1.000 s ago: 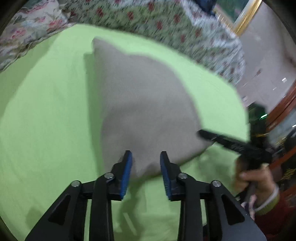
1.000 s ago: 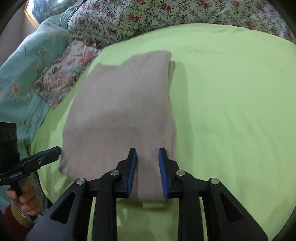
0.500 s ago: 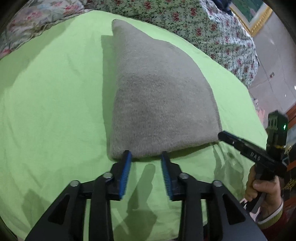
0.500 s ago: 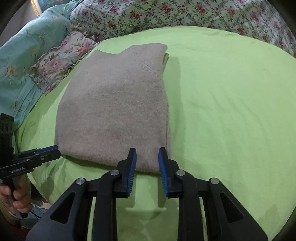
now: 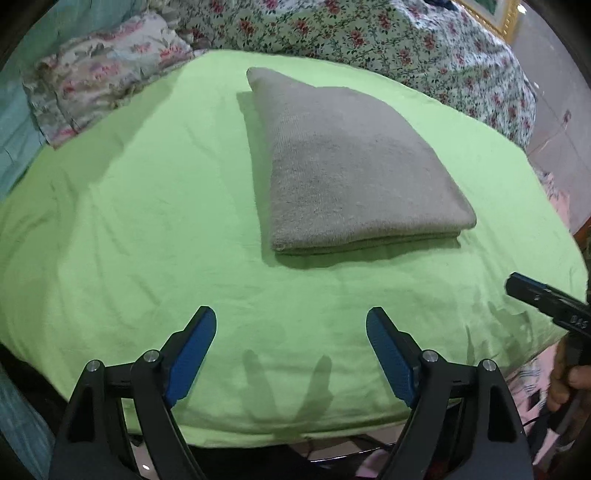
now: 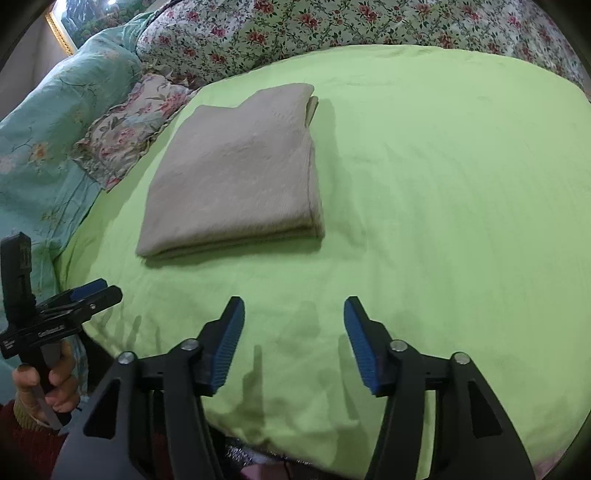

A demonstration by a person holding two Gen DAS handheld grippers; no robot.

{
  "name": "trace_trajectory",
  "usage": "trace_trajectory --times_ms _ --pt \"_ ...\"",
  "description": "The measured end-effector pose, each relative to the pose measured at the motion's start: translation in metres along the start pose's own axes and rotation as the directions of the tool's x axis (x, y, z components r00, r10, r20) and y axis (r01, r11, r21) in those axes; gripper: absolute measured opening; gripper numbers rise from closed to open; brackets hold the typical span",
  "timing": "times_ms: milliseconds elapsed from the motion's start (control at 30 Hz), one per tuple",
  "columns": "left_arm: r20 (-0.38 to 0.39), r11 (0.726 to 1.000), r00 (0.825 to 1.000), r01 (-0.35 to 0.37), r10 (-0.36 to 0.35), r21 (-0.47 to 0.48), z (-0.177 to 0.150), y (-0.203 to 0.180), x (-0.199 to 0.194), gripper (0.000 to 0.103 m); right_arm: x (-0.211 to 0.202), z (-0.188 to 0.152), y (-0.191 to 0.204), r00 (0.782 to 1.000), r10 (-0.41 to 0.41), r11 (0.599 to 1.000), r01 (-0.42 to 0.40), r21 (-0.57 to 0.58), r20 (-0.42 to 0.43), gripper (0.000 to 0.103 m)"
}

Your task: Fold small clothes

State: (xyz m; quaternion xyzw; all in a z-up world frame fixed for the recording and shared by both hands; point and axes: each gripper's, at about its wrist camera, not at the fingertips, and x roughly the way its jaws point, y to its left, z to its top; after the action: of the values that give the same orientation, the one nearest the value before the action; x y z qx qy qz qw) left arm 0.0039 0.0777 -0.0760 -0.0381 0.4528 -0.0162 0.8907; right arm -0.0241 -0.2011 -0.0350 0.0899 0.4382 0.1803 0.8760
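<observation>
A grey-beige knit garment [image 5: 351,166] lies folded into a flat stack on the green sheet [image 5: 147,221]; it also shows in the right wrist view [image 6: 236,177]. My left gripper [image 5: 291,332] is open and empty, pulled back near the sheet's front edge, apart from the garment. My right gripper [image 6: 293,321] is open and empty, also short of the garment. The right gripper's tip shows at the left wrist view's right edge [image 5: 539,295]. The left gripper shows at the right wrist view's left edge [image 6: 74,299].
A floral quilt [image 6: 332,26] lies behind the sheet. A floral pillow [image 6: 129,129] and a teal cover [image 6: 48,122] lie to the left. The sheet's front edge [image 5: 295,424] drops off below the grippers.
Both grippers have let go of the garment's near edge, opened wide and drawn back toward the sheet's front edge. The garment now lies flat and folded.
</observation>
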Motion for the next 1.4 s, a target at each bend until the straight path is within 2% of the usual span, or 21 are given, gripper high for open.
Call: trace_trajectory --times_ms 100,167,300,433,500,567,700,900,1067,1400 --pt "0.005 0.999 0.999 -0.035 0.034 0.042 -0.006 -0.005 -0.010 0.086 -0.012 -0.007 0.001 1.000 0.020 1.000 -0.020 0.002 0.007 0.067" --pt "-0.006 0.997 1.000 -0.021 0.021 0.072 -0.007 -0.007 -0.015 0.086 -0.021 -0.009 0.002 1.000 0.025 1.000 -0.025 -0.002 0.014 0.069" --pt "0.026 0.993 0.998 -0.056 0.054 0.101 -0.012 -0.011 -0.027 0.086 -0.039 -0.009 0.005 0.998 0.043 0.999 -0.042 -0.030 0.037 0.075" --pt "0.053 0.991 0.995 -0.088 0.083 0.102 -0.012 -0.013 -0.042 0.087 -0.054 -0.008 0.016 0.997 0.054 0.995 -0.050 -0.090 0.047 0.079" --pt "0.075 0.989 0.993 -0.100 0.093 0.107 -0.008 -0.013 -0.049 0.090 -0.059 -0.007 0.022 0.997 0.057 0.990 -0.050 -0.130 0.052 0.087" --pt "0.096 0.987 0.990 -0.112 0.101 0.112 -0.004 -0.014 -0.054 0.093 -0.061 -0.007 0.026 0.997 0.055 0.986 -0.044 -0.162 0.061 0.089" --pt "0.096 0.989 0.991 -0.104 0.094 0.110 0.002 -0.013 -0.048 0.099 -0.052 -0.005 0.032 0.998 0.022 0.981 -0.011 -0.194 0.054 0.090" --pt "0.057 0.992 0.995 -0.089 0.084 0.087 0.012 -0.008 -0.022 0.099 -0.027 0.002 0.027 0.998 0.039 0.993 -0.034 -0.116 0.039 0.090" --pt "0.030 0.991 0.993 -0.117 0.115 0.072 0.025 -0.003 -0.002 0.099 -0.005 0.016 0.030 0.999 0.040 0.995 -0.037 -0.087 0.023 0.090" --pt "0.034 0.984 0.986 -0.164 0.162 0.065 0.050 -0.002 0.011 0.099 0.021 0.044 0.039 1.000 0.019 0.991 -0.019 -0.135 0.000 0.090"
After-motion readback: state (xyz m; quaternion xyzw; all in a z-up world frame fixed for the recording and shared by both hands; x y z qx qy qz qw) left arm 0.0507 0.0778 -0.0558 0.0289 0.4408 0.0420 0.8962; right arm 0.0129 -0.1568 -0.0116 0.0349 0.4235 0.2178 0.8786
